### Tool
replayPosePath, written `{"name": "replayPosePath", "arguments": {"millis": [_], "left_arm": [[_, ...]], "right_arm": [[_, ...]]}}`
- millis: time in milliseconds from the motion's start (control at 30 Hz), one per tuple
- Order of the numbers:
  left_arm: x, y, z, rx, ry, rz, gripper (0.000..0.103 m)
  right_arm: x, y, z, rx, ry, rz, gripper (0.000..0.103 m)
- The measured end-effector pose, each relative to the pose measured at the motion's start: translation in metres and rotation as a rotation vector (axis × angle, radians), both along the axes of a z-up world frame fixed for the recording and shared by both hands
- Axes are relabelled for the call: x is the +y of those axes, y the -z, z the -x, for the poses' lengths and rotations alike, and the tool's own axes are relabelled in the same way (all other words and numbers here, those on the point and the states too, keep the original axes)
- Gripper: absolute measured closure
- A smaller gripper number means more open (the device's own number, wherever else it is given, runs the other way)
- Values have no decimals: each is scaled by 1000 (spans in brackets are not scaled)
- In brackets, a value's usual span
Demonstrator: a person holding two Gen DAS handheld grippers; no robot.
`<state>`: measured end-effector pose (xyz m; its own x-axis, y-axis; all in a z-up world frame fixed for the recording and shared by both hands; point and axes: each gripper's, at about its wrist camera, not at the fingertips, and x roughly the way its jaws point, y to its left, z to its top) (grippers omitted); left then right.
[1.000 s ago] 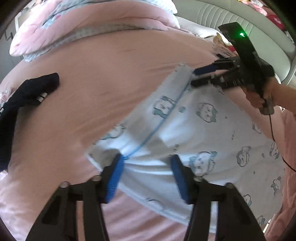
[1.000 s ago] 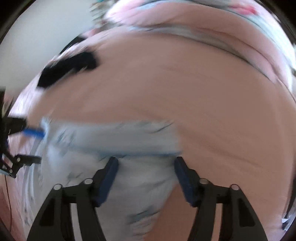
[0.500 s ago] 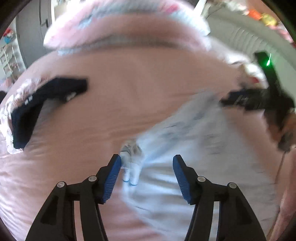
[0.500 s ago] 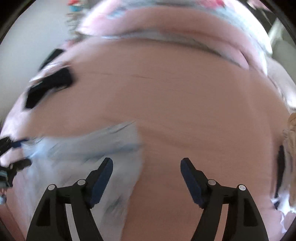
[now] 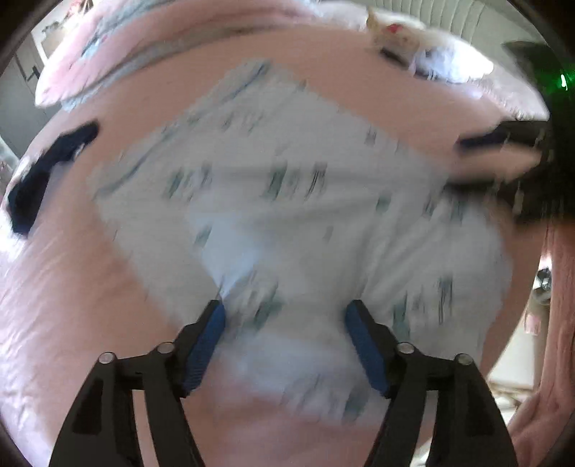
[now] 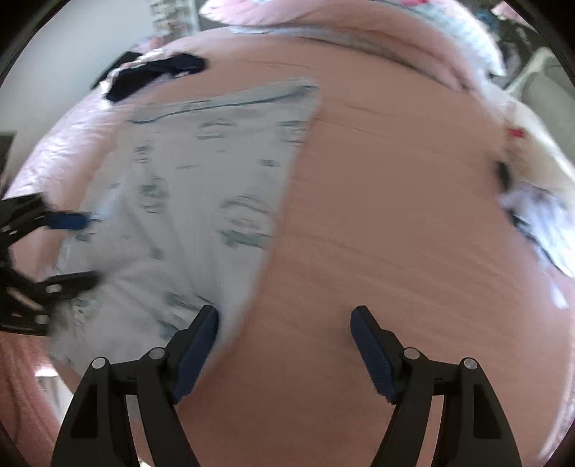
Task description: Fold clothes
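Note:
A pale blue garment with a small animal print (image 5: 287, 201) lies spread on the pink bed sheet (image 5: 72, 323). My left gripper (image 5: 285, 323) is open, and the garment's near part lies between and under its blue pads. In the right wrist view the same garment (image 6: 201, 201) fills the left half. My right gripper (image 6: 284, 316) is open over bare sheet, with its left pad (image 6: 205, 330) at the garment's right edge. Each gripper shows in the other's view, blurred: the left gripper (image 6: 82, 251) and the right gripper (image 5: 463, 161), both with fingers apart at the cloth's sides.
A dark navy garment (image 5: 43, 169) lies at the far left of the bed, also visible as the dark garment (image 6: 154, 75). A pink quilt (image 5: 107, 54) is bunched along the back. White clothes with a red spot (image 6: 532, 172) sit at the right. A grey padded headboard (image 5: 467, 18) stands behind.
Both views have swung and are motion-blurred. The garment now lies wider and flatter across the sheet. My right gripper has shifted off the cloth to its right edge over bare sheet.

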<state>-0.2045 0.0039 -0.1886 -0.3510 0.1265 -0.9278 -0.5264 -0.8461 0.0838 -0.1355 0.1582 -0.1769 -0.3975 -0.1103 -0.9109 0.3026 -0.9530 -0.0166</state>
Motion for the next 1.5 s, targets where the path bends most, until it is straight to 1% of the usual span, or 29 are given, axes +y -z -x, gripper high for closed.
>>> {"name": "replayPosePath", "arguments": {"millis": [33, 67, 100, 200, 267, 333, 367, 400, 433, 467, 500, 533, 567, 667, 733, 767, 867, 933, 967, 1133, 1167, 1200, 1233, 1267, 1300, 1367, 1433, 1467, 1500], "left_arm": [[-7, -3, -4, -10, -10, 8, 32], [-13, -6, -4, -25, -41, -3, 33], [-18, -10, -3, -28, -85, -28, 33], [-25, -30, -1, 72, -207, -198, 33], [-12, -18, 5, 61, -249, -189, 33], [4, -3, 12, 38, -285, -162, 33], [9, 7, 8, 21, -279, -110, 32], [7, 5, -2, 59, -258, -92, 32], [3, 3, -14, 80, -240, -72, 32], [-3, 3, -21, 73, -243, -60, 30], [-9, 3, -26, 61, -252, -53, 30], [-19, 5, -31, 18, -282, -80, 30], [-23, 5, -35, 2, -297, -88, 30], [-33, 3, -47, -6, -326, -86, 31], [-48, -1, -53, -21, -426, -173, 31], [-57, -3, -56, -31, -480, -222, 32], [-88, -2, -81, -42, -690, -558, 33], [-98, 13, -107, -54, -781, -739, 33], [-98, 15, -111, -57, -780, -764, 33], [-91, 20, -112, -67, -706, -793, 33], [-89, 21, -112, -69, -691, -798, 36], [-88, 22, -112, -71, -677, -804, 46], [-87, 23, -110, -72, -676, -799, 52], [-86, 24, -106, -73, -680, -790, 65], [-85, 26, -103, -75, -684, -781, 73], [-99, 22, -115, -101, -719, -831, 73], [-110, 24, -117, -122, -752, -902, 73], [-110, 24, -113, -123, -757, -915, 73], [-111, 22, -113, -119, -757, -917, 73]], "right_arm": [[6, -2, 0, -9, 20, 10, 28], [10, -4, 0, -14, 34, 21, 28], [2, -7, 1, -4, 24, 39, 28], [-22, -13, 5, 27, -5, 94, 28], [-39, -16, 9, 44, -23, 121, 28], [-62, 2, 25, 6, -27, 41, 28], [-64, 9, 25, -16, -31, 28, 28], [-65, 14, 23, -33, -36, 19, 28], [-63, 13, 17, -28, -43, 28, 28], [-59, 12, 11, -31, -58, 30, 27], [-56, 12, 5, -36, -75, 32, 27], [-53, 14, -1, -49, -94, 33, 26], [-50, 14, -5, -63, -106, 38, 25], [-33, 9, -10, -120, -73, 115, 25], [-23, 9, -9, -160, -46, 156, 25], [-24, 9, -10, -159, -43, 170, 25], [-24, 10, -14, -156, -32, 211, 25], [-25, 11, -17, -154, -25, 239, 25], [-25, 11, -18, -153, -21, 253, 25], [-27, 12, -25, -148, -4, 321, 28], [-27, 12, -26, -147, 0, 335, 36], [-27, 13, -27, -146, 4, 349, 42], [-28, 13, -29, -145, 7, 363, 44], [-28, 13, -30, -144, 11, 376, 46], [-27, 14, -29, -146, 18, 389, 46], [-26, 17, -27, -151, 31, 416, 46], [-25, 19, -26, -155, 44, 442, 46], [-24, 20, -25, -157, 50, 455, 46], [-23, 22, -24, -159, 57, 468, 49]]}}
